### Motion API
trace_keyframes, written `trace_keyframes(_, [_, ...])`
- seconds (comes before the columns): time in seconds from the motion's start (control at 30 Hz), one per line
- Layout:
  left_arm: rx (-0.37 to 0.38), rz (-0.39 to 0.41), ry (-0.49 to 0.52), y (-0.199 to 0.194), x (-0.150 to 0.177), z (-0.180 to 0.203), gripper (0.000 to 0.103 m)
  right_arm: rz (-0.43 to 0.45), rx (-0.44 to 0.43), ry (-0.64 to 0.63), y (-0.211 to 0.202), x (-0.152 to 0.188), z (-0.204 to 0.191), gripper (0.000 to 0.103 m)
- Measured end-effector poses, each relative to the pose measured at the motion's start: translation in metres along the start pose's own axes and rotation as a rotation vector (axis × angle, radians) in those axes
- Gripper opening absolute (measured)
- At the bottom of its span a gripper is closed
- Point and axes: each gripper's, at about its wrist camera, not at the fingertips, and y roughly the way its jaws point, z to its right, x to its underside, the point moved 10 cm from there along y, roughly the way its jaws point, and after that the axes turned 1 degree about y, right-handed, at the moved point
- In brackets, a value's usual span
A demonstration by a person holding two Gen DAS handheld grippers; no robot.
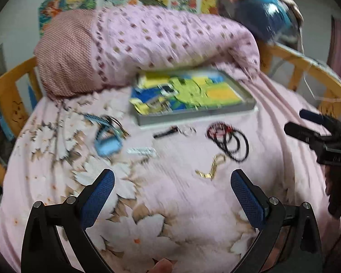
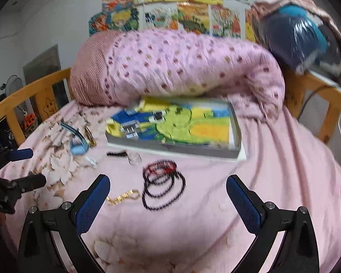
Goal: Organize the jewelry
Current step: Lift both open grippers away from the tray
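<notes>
Hovering above the pink bedsheet [image 2: 272,159], both the left tool [image 1: 172,177] and right tool [image 2: 168,182] gape wide, holding nothing.

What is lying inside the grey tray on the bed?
The grey tray holds a yellow, green and blue cloth filling it; whatever lies under the cloth is covered, and blur hides detail.

A pink bedsheet [image 2: 272,170] printed with pale flowers covers the bed below and ahead of the tongs. Far ahead lies a rolled pink quilt [image 2: 181,68] with small squares, its left end checked red. Behind it, bright cartoon pictures [image 2: 170,16] cover the wall. Ahead to the right, a blue bundle in shiny plastic [image 2: 295,36] sits on the wooden bed rail [image 2: 325,95]. A rail also curves round the left.
</notes>
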Motion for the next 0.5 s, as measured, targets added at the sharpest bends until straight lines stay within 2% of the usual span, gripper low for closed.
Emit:
trace_keyframes(0.17, [0.08,-0.08,0.019,0.03,0.014,0.011,0.1,-0.085,-0.018,0.024,0.018,0.023,0.01,0.103])
trace_keyframes(0.33, [0.162,-0.115,0.081,0.058,0.012,0.028,0.1,-0.151,-0.049,0.03,0.036,0.036,0.019,0.103])
trace_keyframes(0.43, [0.214,-0.163,0.125,0.077,0.017,0.039,0.1,-0.189,-0.076,0.016,0.05,0.04,0.025,0.103])
trace_keyframes(0.5, [0.228,-0.173,0.153,0.088,0.02,0.043,0.1,-0.211,-0.093,0.012,0.059,0.042,0.03,0.103])
